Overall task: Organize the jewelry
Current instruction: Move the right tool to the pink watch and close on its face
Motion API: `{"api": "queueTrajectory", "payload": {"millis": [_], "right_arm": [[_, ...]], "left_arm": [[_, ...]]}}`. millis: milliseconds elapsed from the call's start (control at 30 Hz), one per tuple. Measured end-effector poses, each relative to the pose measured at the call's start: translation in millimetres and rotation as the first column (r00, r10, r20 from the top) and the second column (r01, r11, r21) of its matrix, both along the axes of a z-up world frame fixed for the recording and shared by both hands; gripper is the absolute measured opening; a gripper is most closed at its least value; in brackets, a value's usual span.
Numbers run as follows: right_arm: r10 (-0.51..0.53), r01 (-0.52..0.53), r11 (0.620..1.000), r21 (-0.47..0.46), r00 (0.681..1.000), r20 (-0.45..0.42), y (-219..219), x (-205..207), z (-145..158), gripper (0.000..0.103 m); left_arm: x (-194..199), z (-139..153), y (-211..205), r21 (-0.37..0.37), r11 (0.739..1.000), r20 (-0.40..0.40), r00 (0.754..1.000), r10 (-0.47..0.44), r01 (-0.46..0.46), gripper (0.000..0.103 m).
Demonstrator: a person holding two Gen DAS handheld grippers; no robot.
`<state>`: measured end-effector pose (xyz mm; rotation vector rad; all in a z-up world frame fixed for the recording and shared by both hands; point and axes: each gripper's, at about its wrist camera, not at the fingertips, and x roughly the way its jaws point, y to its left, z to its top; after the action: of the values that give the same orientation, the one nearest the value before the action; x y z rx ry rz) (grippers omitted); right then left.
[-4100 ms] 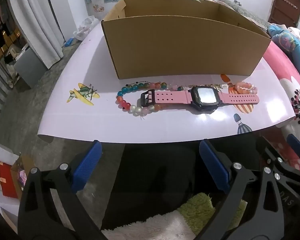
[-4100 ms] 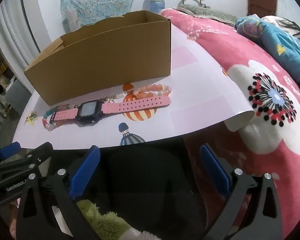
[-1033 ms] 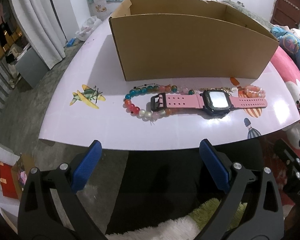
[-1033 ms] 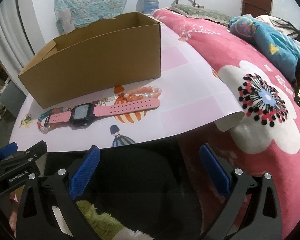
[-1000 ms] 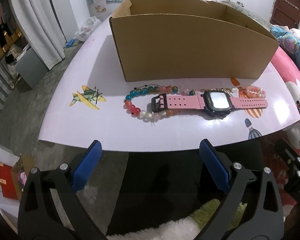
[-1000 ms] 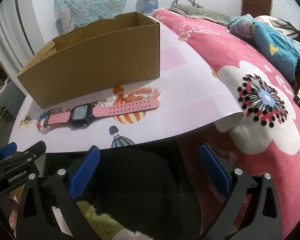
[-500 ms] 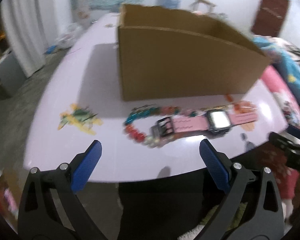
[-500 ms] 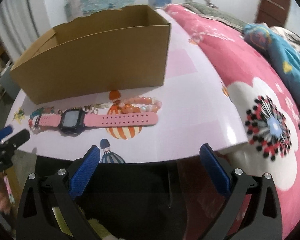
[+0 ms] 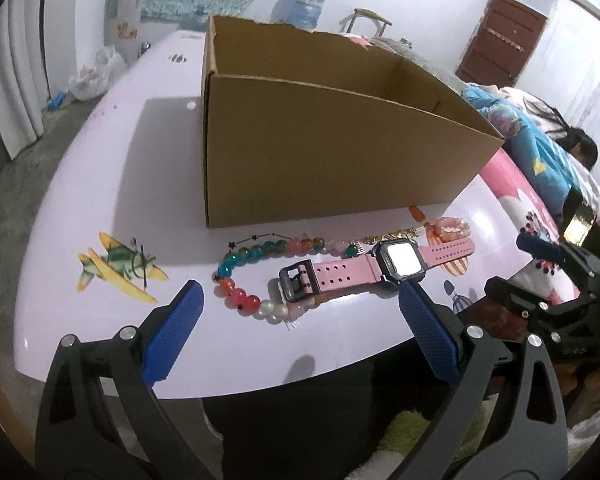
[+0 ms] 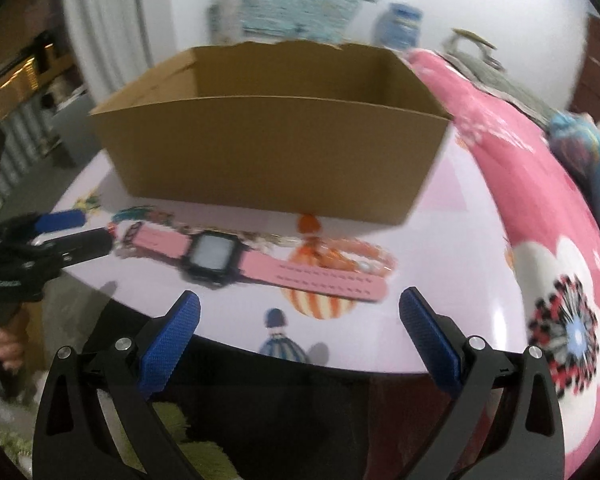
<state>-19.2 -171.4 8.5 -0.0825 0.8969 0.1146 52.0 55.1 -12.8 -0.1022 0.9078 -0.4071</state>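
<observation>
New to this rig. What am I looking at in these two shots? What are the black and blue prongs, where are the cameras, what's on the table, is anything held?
There is no robot here: a person holds one handheld gripper in each hand. Each gripper carries a fisheye camera looking forward along its two fingers, so the black prongs with blue pads at the bottom of each picture are that gripper's own jaws.

One picture is from the left gripper, the other from the right gripper. Each can also be seen at the edge of the other's view.

On the pale table stands an open cardboard box. In front of it lie a pink watch, partly on top of a multicoloured bead bracelet, and an orange bead bracelet.

Nothing is held: both sets of jaws are open and empty.
</observation>
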Motion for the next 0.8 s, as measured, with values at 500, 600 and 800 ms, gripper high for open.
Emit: {"api": "queueTrajectory", "payload": {"millis": [500,600,800], "right_arm": [[0.23,-0.226,0.971,0.077,0.972,-0.056,13.6,26.3,-10.7,0.064],[0.29,-0.289,0.957,0.04,0.956,-0.047,24.0,27.6,-10.2,0.063],[0.407,-0.41,0.911,-0.039,0.911,-0.06,49.3,34.2,-13.7,0.056]], "left_arm": [[-4.8,4.5,-6.9,0.177,0.984,0.076,0.997,-0.017,0.003,0.068],[-6.2,6.6,-6.5,0.152,0.988,0.073,0.997,-0.022,0.01,0.058],[-11.5,5.8,-10.0,0.136,0.99,0.078,0.995,-0.055,0.044,0.039]]}}
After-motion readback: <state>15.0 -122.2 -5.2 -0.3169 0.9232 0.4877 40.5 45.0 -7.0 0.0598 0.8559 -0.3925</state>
